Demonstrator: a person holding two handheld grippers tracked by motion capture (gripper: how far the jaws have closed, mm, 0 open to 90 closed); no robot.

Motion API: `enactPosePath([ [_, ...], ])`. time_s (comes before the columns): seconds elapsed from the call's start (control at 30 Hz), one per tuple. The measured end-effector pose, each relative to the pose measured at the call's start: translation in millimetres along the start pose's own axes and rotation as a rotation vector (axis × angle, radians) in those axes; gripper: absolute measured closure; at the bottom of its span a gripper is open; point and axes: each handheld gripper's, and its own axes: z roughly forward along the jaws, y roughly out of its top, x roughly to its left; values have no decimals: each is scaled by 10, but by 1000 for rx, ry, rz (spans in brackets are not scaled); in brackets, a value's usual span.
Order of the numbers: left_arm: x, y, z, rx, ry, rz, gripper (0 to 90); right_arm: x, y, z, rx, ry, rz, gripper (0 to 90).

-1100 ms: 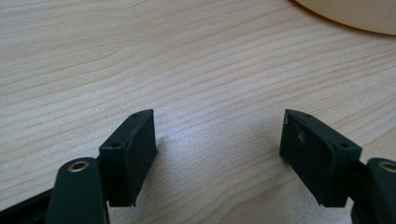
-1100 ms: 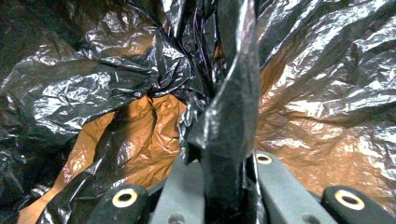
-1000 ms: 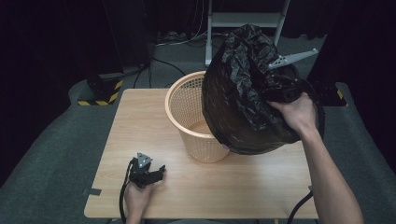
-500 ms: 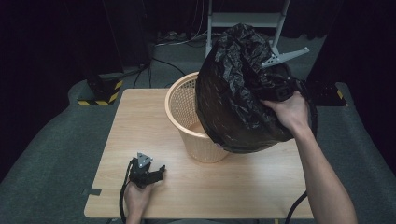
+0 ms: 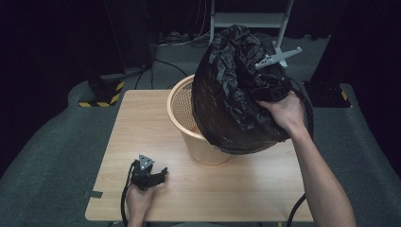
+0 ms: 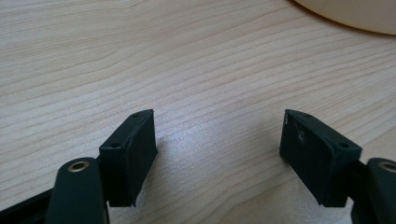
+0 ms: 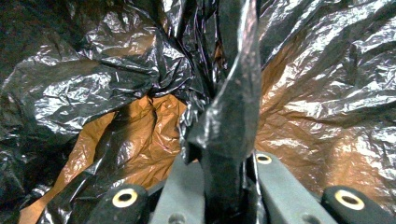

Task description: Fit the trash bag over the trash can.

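A crumpled black plastic bag [image 5: 231, 94] hangs over the right side of an orange mesh basket [image 5: 185, 106] on the wooden table [image 5: 142, 118]. My right gripper [image 5: 272, 90] is up at the bag's right side, shut on a fold of the bag [image 7: 231, 116] that rises between its jaws. Orange shows through the thin plastic in the right gripper view. My left gripper [image 5: 163, 172] rests near the table's front left edge. It is open, with bare wood between its pads [image 6: 135, 154].
The basket's base [image 6: 355, 14] curves in at the top right of the left gripper view. A grey carpeted floor surrounds the table. A white stand [image 5: 246, 19] and a yellow-black striped block [image 5: 101, 92] lie beyond the far edge.
The bag and my right hand have shifted slightly left, over the basket. The left gripper has stayed in place.
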Motion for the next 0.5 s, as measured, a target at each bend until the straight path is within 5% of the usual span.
enactPosePath([
  [0.5, -1, 0, 0, -1, 1, -1, 271, 74, 108, 65, 5, -1, -12, 891],
])
